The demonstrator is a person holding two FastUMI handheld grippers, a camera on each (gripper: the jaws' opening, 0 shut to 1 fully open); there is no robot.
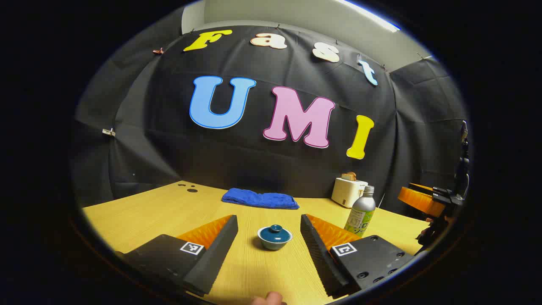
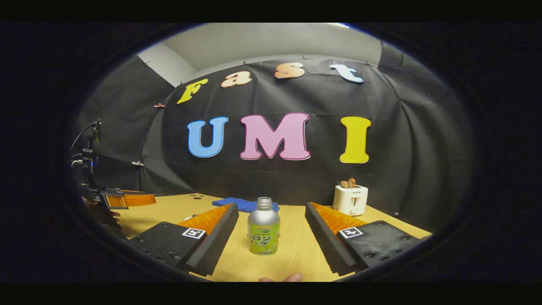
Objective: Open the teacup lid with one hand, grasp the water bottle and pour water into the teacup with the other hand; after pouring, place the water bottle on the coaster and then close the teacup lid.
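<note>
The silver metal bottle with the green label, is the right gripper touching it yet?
Apart. In the right gripper view the bottle stands between the open right gripper fingers, bare table showing either side.

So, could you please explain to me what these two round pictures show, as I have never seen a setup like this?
There is no robot arm here: a person holds a two-finger gripper in each hand, and a fisheye camera rides on each, looking forward along its fingers.

In the left gripper view, the left gripper is open, with a lidded teacup standing on the wooden table ahead, between its fingers. The other gripper shows at that view's right edge.

In the right gripper view, the right gripper is also open, facing an upright water bottle whose cap is off.

Further back lie a blue towel and a white toaster with bread in it. Nothing is held yet: the lid is on the cup and the bottle is untouched.
</note>
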